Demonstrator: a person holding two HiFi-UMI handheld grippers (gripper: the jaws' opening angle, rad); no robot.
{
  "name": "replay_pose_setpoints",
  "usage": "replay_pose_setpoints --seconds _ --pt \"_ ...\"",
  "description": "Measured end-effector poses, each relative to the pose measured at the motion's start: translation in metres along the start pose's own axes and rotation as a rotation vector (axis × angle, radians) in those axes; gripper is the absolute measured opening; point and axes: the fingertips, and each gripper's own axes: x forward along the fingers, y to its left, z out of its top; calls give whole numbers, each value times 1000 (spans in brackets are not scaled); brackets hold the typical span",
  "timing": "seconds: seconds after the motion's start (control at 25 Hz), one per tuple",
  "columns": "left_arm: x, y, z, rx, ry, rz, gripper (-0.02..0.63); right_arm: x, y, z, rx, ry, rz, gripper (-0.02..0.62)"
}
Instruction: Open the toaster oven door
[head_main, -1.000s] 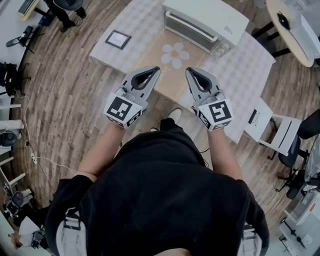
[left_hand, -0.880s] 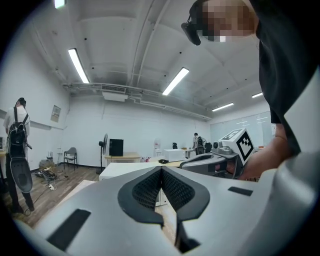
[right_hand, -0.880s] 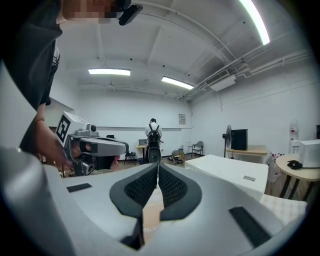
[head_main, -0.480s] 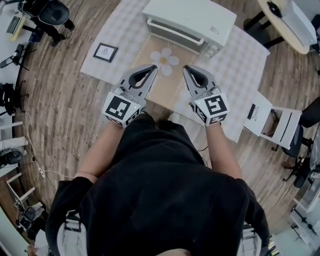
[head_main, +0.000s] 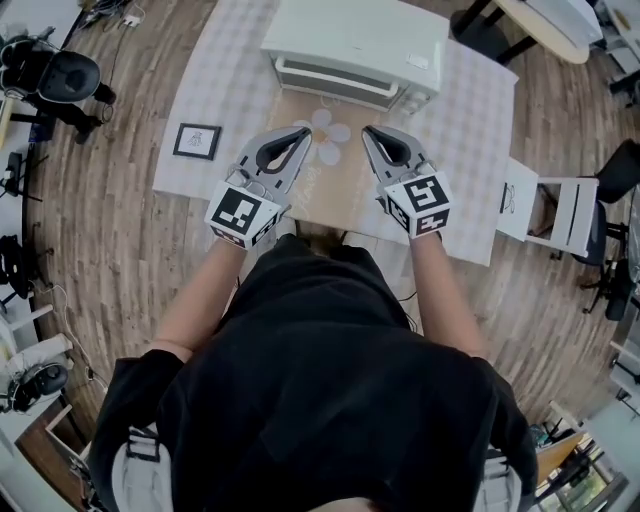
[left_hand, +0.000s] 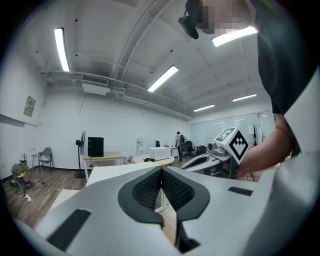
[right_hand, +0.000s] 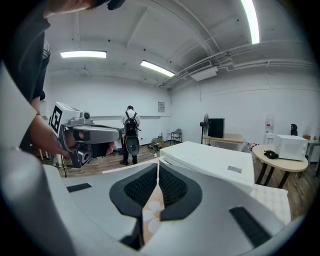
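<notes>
The oven (head_main: 350, 40) stands at the far middle of the table (head_main: 215, 95), its door (head_main: 335, 78) shut and facing the person; both grippers hover over the near half of the table, short of the door and touching nothing; the left gripper (head_main: 303, 132) has its jaws pressed together with nothing between them; the right gripper (head_main: 368, 131) is the same, jaws together and empty, with only a sliver of the flower mat (head_main: 335, 175) showing below its pads; the step in hand looks like the approach to the door; one gripper should do the pulling, and the right seems better placed, since its view has the oven just ahead; its jaws must part before they get to the handle, far enough to go around it; the handle is too small to make out, though it likely runs along the door's top edge; come in square to the door and close on the handle's middle so the door does not twist; then draw back and down in an arc, as the door is probably hinged at the bottom; a straight pull may drag the oven across the table; the left gripper could press on the oven's top to steady it
</notes>
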Motion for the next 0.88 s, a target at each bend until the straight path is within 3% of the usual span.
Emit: replay_pose_setpoints --seconds 0.48,0.88 --pt "7 45 -1 -15 -31 -123 17 65 -10 -15 19 149 -76 25" --pt "15 65 -3 -27 -54 -145 17 97 -34 -35 -77 282 -107 25"
